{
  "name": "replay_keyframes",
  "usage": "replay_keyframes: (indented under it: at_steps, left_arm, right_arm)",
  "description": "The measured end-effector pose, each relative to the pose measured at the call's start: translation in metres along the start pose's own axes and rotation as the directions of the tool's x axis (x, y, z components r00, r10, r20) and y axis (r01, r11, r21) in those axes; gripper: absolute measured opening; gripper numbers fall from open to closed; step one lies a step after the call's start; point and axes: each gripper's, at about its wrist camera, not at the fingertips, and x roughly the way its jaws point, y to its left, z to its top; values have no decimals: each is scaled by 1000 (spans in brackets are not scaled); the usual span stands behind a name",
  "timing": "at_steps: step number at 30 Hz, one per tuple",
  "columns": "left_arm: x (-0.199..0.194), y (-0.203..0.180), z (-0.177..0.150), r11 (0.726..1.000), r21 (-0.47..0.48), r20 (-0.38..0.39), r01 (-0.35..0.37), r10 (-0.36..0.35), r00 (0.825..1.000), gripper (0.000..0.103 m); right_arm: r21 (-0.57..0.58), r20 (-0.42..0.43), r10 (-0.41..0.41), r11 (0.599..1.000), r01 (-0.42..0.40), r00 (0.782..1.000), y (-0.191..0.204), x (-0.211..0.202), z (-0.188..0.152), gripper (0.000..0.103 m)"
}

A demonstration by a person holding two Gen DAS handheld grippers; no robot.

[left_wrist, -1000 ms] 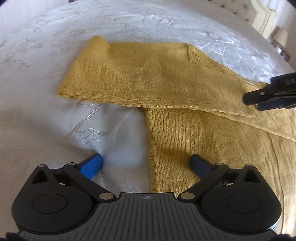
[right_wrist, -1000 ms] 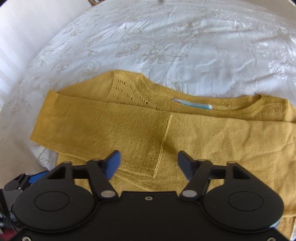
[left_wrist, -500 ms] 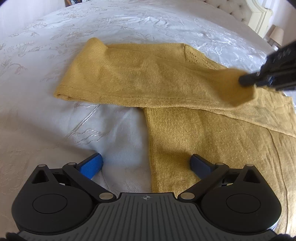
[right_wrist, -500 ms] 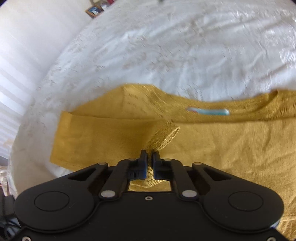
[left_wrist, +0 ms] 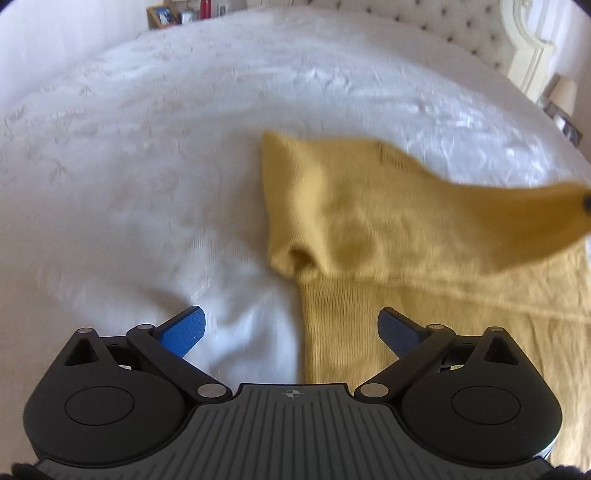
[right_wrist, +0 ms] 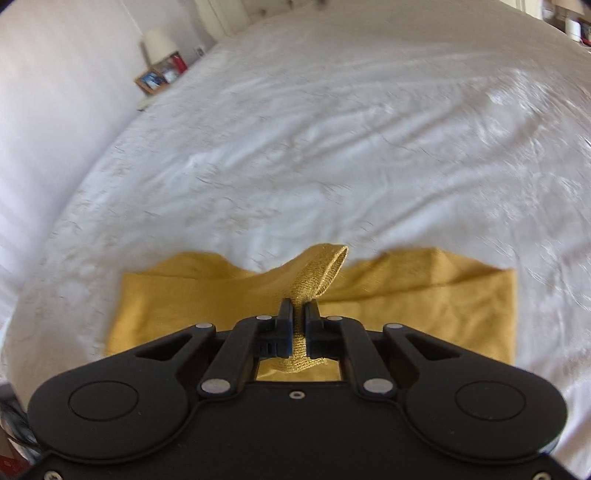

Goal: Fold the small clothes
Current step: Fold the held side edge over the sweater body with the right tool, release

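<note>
On the white bedspread (right_wrist: 295, 155) lies your mustard-yellow knit sweater (right_wrist: 207, 295), and no label, brand or readable writing shows on it or on either tool from these angles. Your right gripper (right_wrist: 299, 314) has its fingers clenched on the ribbed cuff (right_wrist: 321, 269) of a sleeve, the cuff standing up in a loop just above the sweater body. From the left wrist view that sleeve (left_wrist: 480, 218) is lifted off the sweater and stretched toward the right edge, blurred, with only a dark tip of the right gripper visible at its end. Your left gripper (left_wrist: 291, 328) hovers low at the near edge of the sweater with its blue fingers (left_wrist: 184, 328) spread wide and gripping nothing, one over bare bedspread, the other over the sweater's lower panel. A tufted headboard (left_wrist: 461, 26) sits beyond the sweater.
</note>
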Motion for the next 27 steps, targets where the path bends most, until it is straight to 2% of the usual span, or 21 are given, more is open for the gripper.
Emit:
replay_keyframes:
  at_steps: [4,8,14,18,22,25,27]
  left_arm:
    - [18,-6,19,999,37,-42,-28,29,999,101]
    - [33,-8,24,993,74,-60,-90,95,994,101]
    - [39,4,20,991,84,-72,-103,110,991,101]
    - [40,12,17,994,64,-83,-85,90,992,102]
    - [40,13,17,993,86,-85,-82,89,992,102]
    - [40,14,17,993,77,-86,-85,91,992,102]
    - [41,13,17,993,76,-87,-88,94,992,102]
  right_arm:
    - [14,-10,1,1000,-1,1000,-4,2,-9,12]
    - [13,7,10,1000,-10,1000,1,0,-8,12]
    - [28,40,7,1000,-8,999,-4,-5,-2,12]
    - [54,59,18,998,-21,998,-6,-8,1,12]
    - [59,111,25,998,-32,993,-6,-26,4,12]
    - [87,149,-12,996,-1,989,-20,-45,1,12]
    - [113,136,-71,992,55,988,-39,-48,-5,12]
